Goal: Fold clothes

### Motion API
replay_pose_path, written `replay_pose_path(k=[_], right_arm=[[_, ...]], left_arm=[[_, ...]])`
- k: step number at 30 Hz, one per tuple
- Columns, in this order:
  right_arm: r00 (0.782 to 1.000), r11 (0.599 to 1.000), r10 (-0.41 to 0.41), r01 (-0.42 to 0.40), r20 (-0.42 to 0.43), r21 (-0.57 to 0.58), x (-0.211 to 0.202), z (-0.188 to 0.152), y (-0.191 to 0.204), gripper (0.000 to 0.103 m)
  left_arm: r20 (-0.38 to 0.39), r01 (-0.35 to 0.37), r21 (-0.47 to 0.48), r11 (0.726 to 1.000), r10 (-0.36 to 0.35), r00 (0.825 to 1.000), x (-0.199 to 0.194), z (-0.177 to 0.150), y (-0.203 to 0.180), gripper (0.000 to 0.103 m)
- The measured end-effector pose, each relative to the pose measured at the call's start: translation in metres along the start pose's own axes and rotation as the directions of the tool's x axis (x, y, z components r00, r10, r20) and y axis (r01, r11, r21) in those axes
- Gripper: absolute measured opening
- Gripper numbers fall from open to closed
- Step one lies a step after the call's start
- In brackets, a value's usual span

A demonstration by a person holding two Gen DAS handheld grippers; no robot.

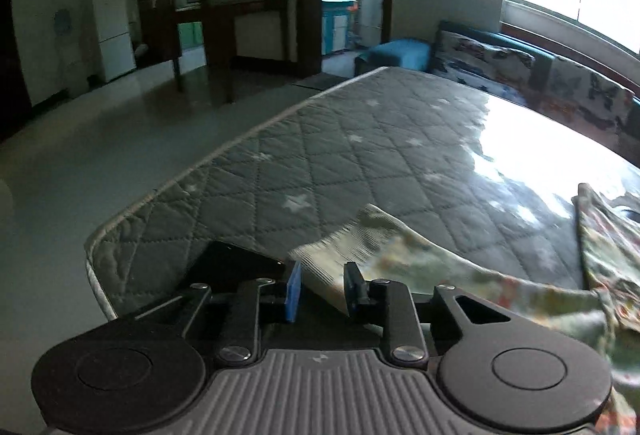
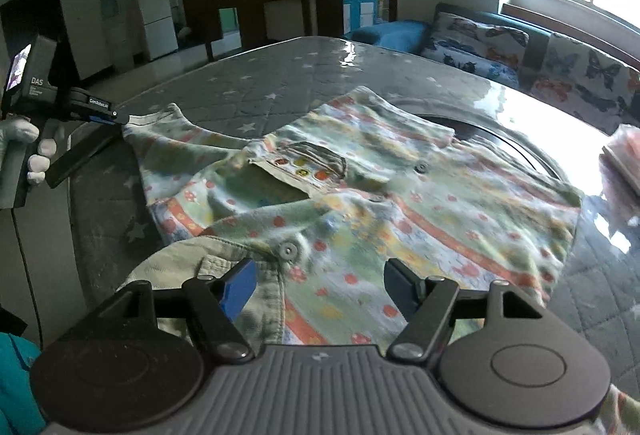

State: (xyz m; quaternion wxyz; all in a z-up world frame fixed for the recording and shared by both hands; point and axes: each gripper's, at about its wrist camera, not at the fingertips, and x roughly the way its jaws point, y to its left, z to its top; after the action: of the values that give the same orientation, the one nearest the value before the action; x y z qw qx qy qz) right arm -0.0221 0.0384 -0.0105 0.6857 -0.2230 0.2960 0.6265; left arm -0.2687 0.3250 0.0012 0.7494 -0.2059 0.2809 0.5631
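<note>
Left gripper (image 1: 320,293): jaws released, sleeve (image 1: 360,247) loose between them. Right gripper (image 2: 318,291): jaws spread above the shirt (image 2: 360,175). Smooth each fold flat on the mattress (image 1: 320,139).

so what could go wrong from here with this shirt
1. The left gripper has its jaws apart around the sleeve cuff without clamping it, so the cuff may slip out and undo the fold.
2. The right gripper hangs open over the patterned shirt, whose front is already rumpled near the pocket; closing there could trap several layers.
3. The glossy mattress cover may let the cloth slide.
</note>
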Motion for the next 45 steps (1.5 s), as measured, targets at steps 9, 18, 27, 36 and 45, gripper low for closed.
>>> replay_pose_path(k=[9,18,27,36,45], right_arm=[[1.000,1.000,0.003,-0.003,-0.005,0.013,0.002,-0.003,0.001,0.074],[1.000,1.000,-0.012,0.012,-0.009,0.022,0.003,-0.004,0.001,0.078],[1.000,0.999,-0.030,0.030,0.002,0.013,0.001,-0.003,0.004,0.081],[0.998,0.995,0.065,-0.066,-0.018,-0.079,0.021,0.009,0.036,0.081],[0.992,0.991,0.038,-0.052,-0.118,-0.121,0.013,-0.021,0.034,0.083]], left_arm=[[-0.007,-0.015,0.055,0.998,0.015,1.000,0.023,0.005,-0.002,0.032],[0.016,-0.026,0.098,0.995,0.025,1.000,0.041,0.012,-0.002,0.001],[0.014,0.023,0.105,0.994,-0.025,1.000,0.034,0.015,-0.007,0.005],[-0.008,0.092,0.223,0.971,-0.093,0.996,0.029,-0.010,-0.038,0.007],[0.114,-0.087,0.378,0.922,0.047,0.992,0.048,-0.017,-0.049,0.004]])
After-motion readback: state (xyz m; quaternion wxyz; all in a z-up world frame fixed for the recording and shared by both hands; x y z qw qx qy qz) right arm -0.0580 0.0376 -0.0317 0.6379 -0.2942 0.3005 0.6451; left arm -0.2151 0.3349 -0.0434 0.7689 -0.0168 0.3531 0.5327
